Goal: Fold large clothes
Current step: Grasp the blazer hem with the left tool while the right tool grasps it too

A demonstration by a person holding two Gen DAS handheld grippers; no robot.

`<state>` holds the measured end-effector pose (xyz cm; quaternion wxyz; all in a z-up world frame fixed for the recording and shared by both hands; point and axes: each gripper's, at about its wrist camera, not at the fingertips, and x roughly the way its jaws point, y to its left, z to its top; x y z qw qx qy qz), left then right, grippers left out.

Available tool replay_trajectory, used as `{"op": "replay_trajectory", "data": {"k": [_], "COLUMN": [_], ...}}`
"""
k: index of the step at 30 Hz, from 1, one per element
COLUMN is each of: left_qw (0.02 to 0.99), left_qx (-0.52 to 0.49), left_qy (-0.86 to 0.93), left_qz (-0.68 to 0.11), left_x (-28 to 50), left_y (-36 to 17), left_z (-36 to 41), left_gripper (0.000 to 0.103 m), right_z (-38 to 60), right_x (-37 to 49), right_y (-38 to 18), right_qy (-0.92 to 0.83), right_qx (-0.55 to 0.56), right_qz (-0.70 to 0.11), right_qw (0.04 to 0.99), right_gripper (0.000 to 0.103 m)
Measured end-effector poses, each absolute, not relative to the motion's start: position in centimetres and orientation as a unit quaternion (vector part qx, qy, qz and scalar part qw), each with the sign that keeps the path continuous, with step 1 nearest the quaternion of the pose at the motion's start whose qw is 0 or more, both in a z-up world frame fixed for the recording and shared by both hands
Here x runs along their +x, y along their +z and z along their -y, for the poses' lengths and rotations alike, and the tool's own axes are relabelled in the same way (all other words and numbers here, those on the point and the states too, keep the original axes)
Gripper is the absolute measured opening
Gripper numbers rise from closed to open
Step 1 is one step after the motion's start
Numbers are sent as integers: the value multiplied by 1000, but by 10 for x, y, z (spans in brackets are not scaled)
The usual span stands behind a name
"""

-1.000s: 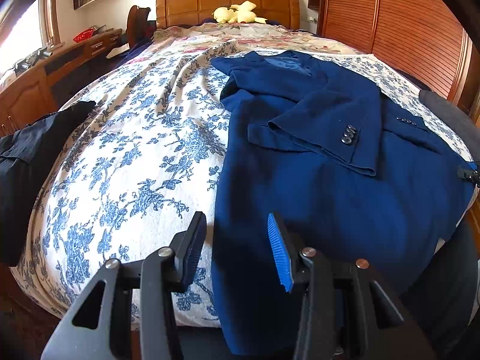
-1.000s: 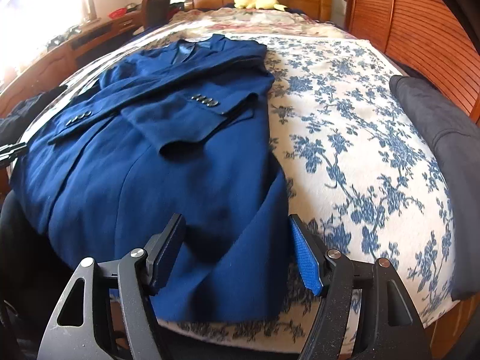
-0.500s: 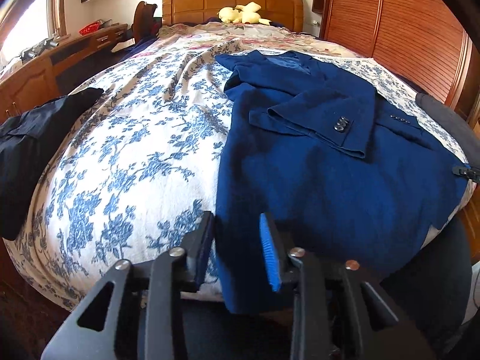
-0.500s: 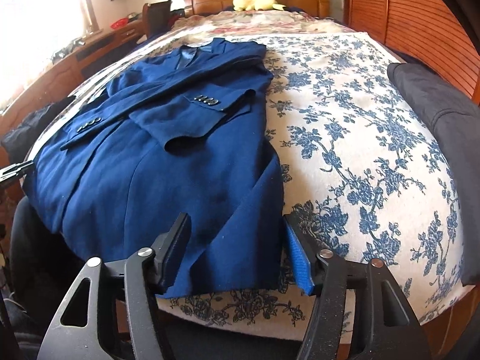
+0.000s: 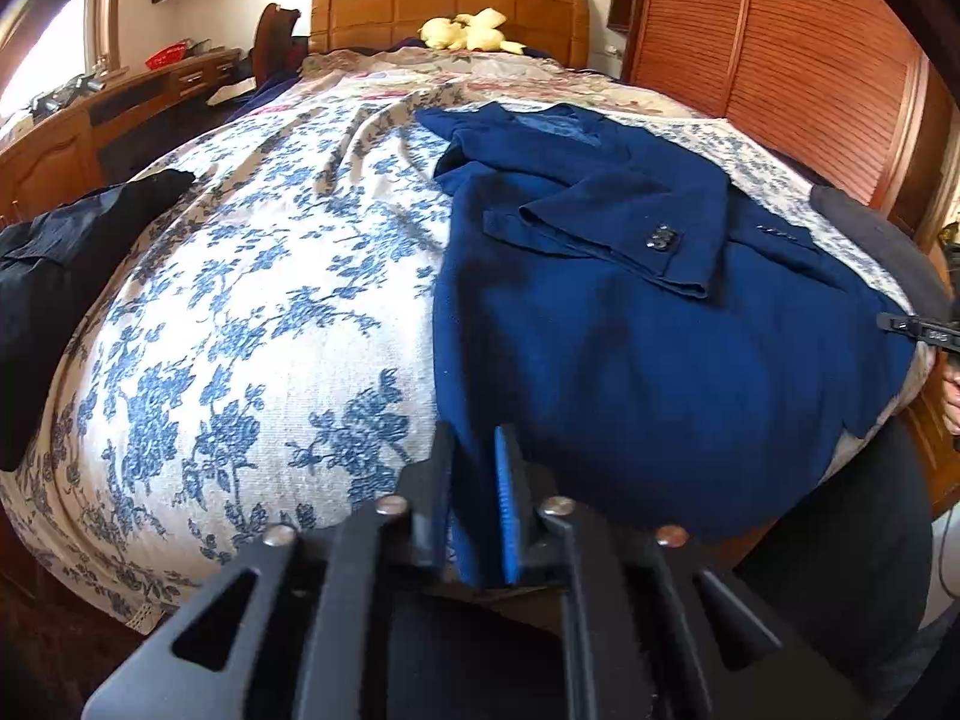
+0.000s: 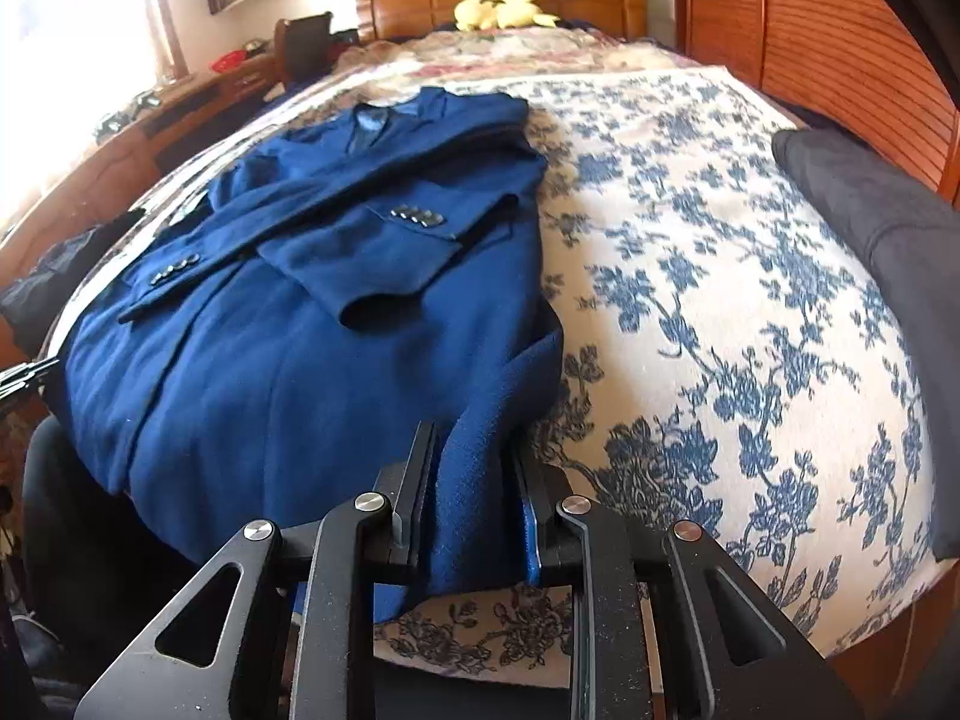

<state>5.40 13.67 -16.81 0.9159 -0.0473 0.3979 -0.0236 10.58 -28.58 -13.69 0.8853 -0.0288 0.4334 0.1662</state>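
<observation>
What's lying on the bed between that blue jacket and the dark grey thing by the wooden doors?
Nothing but the flowered bedspread. The right wrist view shows it bare between the blue jacket and the dark grey garment.

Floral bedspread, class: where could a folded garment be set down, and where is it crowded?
Free: the floral bedspread between the blue jacket and the black garment, and the patch between the jacket and the dark grey garment. Crowded: the near edge, where both hand-held grippers are closing on the jacket's hem.
</observation>
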Motion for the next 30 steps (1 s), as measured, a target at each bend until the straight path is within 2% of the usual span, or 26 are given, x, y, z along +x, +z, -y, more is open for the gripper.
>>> {"op": "replay_trajectory", "data": {"k": [15,18,20,21,30], "left_qw": [910,917,924,929,960], "left_qx": [-53,-57,-68,-68,-41], "left_qy": [-23,-14,-5,-2,-28], "left_qz": [-411,-395,-377,-364,-274], "left_x": [60,58,56,55,56], "left_y": [-174,-168,-155,-146,-50], "left_z": [-141,-141,-141,-141,-126], "left_gripper": [8,2,1,1,1], "right_z": [288,289,290,290,283], "right_x": [107,106,107,108,108], "right_y": [-145,-147,-144,-142,-66], "right_qy": [172,177,184,193,244], "right_qx": [-33,-30,-24,-18,21], "right_qz": [-437,-436,-437,-437,-356], "right_qw": [882,882,880,878,902], "right_gripper": [22,22,16,7,3]}}
